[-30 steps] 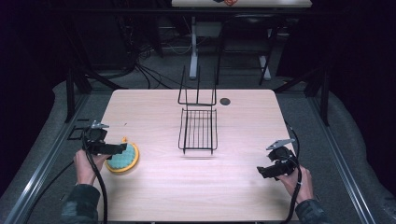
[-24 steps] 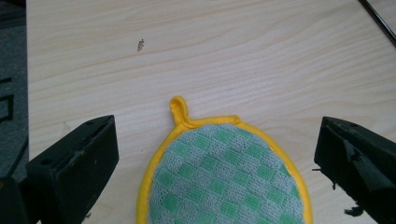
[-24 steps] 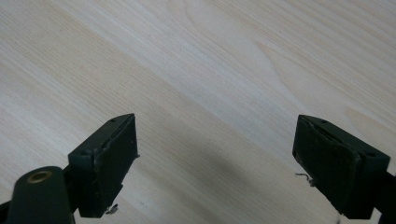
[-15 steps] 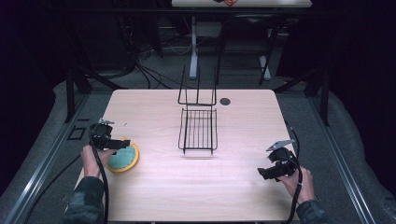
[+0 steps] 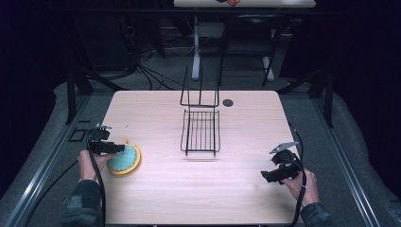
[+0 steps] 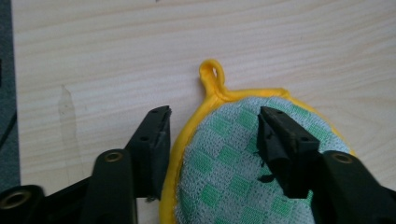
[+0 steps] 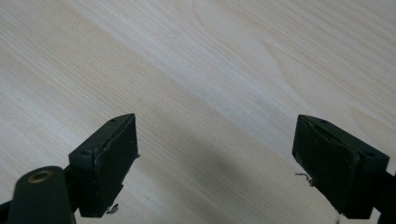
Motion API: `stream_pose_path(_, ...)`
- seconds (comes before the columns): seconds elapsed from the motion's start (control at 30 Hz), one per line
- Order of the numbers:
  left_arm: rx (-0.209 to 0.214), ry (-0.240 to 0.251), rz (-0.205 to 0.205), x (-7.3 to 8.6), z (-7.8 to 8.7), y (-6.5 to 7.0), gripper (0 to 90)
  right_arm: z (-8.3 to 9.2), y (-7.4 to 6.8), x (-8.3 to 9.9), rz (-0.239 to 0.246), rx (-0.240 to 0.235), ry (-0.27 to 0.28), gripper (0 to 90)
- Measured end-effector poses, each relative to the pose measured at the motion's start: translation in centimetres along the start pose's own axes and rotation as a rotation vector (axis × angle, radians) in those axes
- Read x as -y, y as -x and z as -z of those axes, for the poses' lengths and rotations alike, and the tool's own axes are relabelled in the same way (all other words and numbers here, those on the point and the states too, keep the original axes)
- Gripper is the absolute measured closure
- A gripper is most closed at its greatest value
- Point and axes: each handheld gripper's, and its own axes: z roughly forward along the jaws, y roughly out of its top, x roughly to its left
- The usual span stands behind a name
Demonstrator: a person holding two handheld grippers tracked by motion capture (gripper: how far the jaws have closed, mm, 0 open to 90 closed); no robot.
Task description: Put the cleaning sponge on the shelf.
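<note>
At lower left of the high view, the left hand-held gripper point(image 5: 119, 148), jaws half-open and just closing, straddles the rim of the round yellow-edged, green-checked cloth pot holder point(image 5: 126, 161), which lies flat on the tabletop point(image 5: 236, 198). The grasp looks unfinished and lifting remains. The right hand-held gripper point(image 5: 264, 176) gapes empty.

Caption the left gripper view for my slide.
Left gripper closing over the yellow-rimmed, green-checked potholder lying on the wooden table.

Pale wooden counter point(image 5: 246, 189). Near its left edge lies a round green-checked potholder point(image 5: 124, 160) with yellow trim. Mid-counter stands a black wire rack point(image 5: 201, 131); just beyond it, toward the far edge, a small dark disc point(image 5: 228, 102).
</note>
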Motion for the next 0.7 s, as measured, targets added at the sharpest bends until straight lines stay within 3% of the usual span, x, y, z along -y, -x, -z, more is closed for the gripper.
stream_pose_path(0.07, 0.037, 0.009, 0.014, 0.3, -0.1, -0.3, 54.0, 0.0, 0.0, 0.0, -0.001, 0.000, 0.000, 13.9)
stream_pose_path(0.17, 0.043, 0.010, 0.019, 0.4, -0.2, -0.2, 58.9, 0.0, 0.0, 0.0, 0.000, -0.001, -0.009, 14.0)
stream_pose_path(0.53, 0.011, 0.005, -0.025, 0.5, -0.2, 0.3, 69.0, 0.2, 0.1, 0.1, -0.008, 0.014, 0.003, 14.1)
stream_pose_path(0.7, -0.021, 0.000, -0.063, 0.4, -0.1, 0.7, 76.3, 0.0, 0.2, 0.2, -0.003, 0.016, -0.011, 14.0)
